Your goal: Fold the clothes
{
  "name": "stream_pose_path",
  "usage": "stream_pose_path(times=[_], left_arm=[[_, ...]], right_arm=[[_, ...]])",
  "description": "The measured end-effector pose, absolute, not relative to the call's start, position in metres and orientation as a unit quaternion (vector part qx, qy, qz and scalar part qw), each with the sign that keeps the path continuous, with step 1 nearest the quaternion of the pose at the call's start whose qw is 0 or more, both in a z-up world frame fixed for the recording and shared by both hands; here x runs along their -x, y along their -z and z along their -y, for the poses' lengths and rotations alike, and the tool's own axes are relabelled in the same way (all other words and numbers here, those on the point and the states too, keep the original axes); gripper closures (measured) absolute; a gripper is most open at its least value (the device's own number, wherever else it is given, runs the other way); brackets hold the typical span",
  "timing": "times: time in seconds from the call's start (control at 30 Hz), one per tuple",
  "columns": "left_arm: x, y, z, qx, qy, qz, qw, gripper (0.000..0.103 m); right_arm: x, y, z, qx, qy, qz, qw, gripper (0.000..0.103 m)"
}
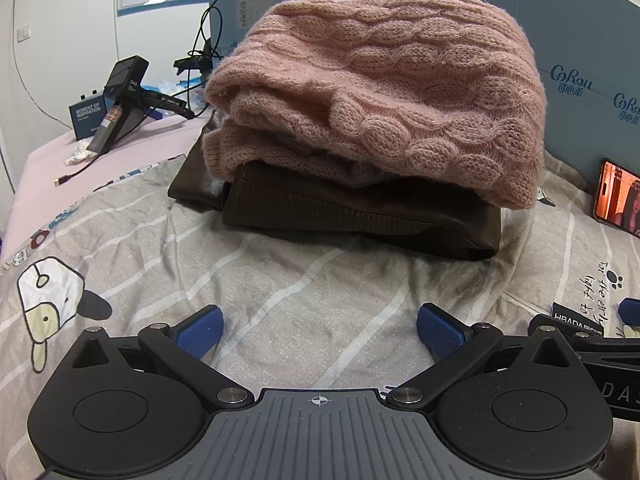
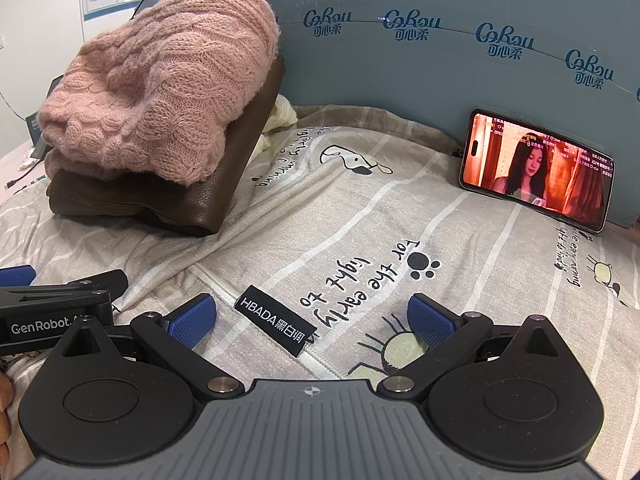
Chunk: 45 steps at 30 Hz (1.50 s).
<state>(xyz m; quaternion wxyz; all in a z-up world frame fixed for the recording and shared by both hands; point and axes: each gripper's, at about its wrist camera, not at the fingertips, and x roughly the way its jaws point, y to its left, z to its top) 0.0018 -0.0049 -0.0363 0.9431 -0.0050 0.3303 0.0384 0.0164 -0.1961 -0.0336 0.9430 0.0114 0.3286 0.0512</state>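
Observation:
A folded pink cable-knit sweater (image 1: 380, 92) lies on top of a folded dark brown leather garment (image 1: 360, 212) on the grey printed bedsheet (image 1: 280, 292). The same stack shows at the upper left of the right wrist view, sweater (image 2: 160, 96) over brown garment (image 2: 224, 184). My left gripper (image 1: 320, 330) is open and empty, low over the sheet in front of the stack. My right gripper (image 2: 312, 320) is open and empty over the sheet, above a black HBADA label (image 2: 276, 320). A cream knit piece (image 2: 280, 118) peeks out behind the stack.
A phone (image 2: 536, 170) playing video leans on a blue-grey cardboard panel (image 2: 440, 72) at the back right. A black handheld device (image 1: 120, 104), a box and cables lie on a pink surface at the left. The left gripper's body (image 2: 56, 304) shows beside the right one.

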Motion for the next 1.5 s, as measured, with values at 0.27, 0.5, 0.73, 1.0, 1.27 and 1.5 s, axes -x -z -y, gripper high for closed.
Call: stream_pose_path(times=[0.27, 0.5, 0.73, 1.0, 1.27, 1.5], left_arm=[[-0.0014, 0.0358, 0.0039, 0.007, -0.038, -0.330, 0.943, 0.000], [-0.0018, 0.0358, 0.0024, 0.009, -0.036, -0.330, 0.943, 0.000], [-0.0024, 0.0358, 0.0014, 0.008, -0.036, -0.330, 0.943, 0.000], [-0.0017, 0.0359, 0.0022, 0.009, -0.037, -0.330, 0.943, 0.000], [-0.0018, 0.0359, 0.0036, 0.006, -0.037, -0.329, 0.943, 0.000], [0.0024, 0.0325, 0.0060, -0.003, -0.047, -0.314, 0.948, 0.000]], right_arm=[[-0.0158, 0.0329, 0.1955, -0.011, -0.051, -0.329, 0.943, 0.000], [-0.0159, 0.0331, 0.1963, -0.011, -0.051, -0.329, 0.943, 0.000], [-0.0160, 0.0332, 0.1967, -0.012, -0.051, -0.329, 0.943, 0.000], [-0.0160, 0.0333, 0.1968, -0.011, -0.051, -0.329, 0.943, 0.000], [-0.0160, 0.0337, 0.1981, -0.011, -0.051, -0.329, 0.943, 0.000], [-0.0157, 0.0333, 0.1982, -0.014, -0.052, -0.329, 0.943, 0.000]])
